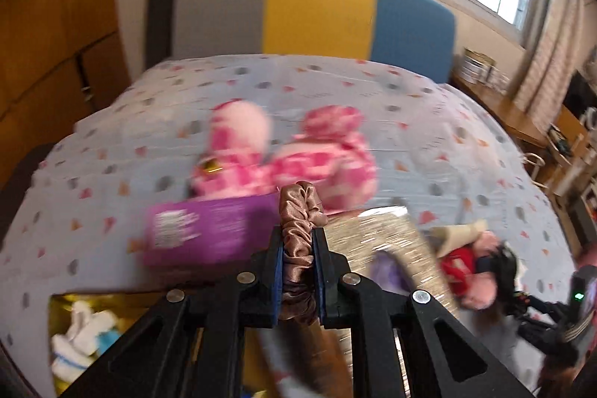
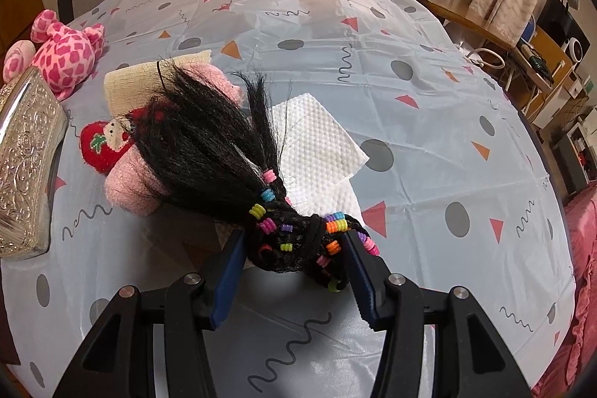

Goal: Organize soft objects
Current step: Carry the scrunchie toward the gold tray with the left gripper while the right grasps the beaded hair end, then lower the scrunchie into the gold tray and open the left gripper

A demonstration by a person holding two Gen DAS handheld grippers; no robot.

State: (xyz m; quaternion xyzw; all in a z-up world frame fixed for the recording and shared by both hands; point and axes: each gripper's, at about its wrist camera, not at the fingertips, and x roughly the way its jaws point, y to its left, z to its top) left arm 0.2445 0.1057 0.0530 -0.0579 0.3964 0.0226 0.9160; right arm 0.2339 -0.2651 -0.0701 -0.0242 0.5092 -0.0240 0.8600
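Observation:
My left gripper [image 1: 298,234] is shut on a brown satin scrunchie [image 1: 300,207], which it holds up over the table; this view is blurred. My right gripper [image 2: 293,241] points down at a doll's black hair [image 2: 209,144] and is shut on its bunched end, which is strung with coloured beads [image 2: 266,224]. The doll [image 2: 127,189] lies on its side, pink with a red strawberry patch, and also shows in the left wrist view as the doll [image 1: 474,267] at the right. A pink spotted plush toy [image 1: 321,159] lies further back on the table; the right wrist view shows the plush toy [image 2: 67,58] at far left.
A patterned pale cloth [image 2: 410,122] covers the table. On it are a white paper towel [image 2: 317,140] under the hair, an embossed silver box [image 2: 26,166] at left, a purple box [image 1: 209,230], and a gold box [image 1: 61,301] holding white fabric items. A striped chair back [image 1: 317,13] stands behind.

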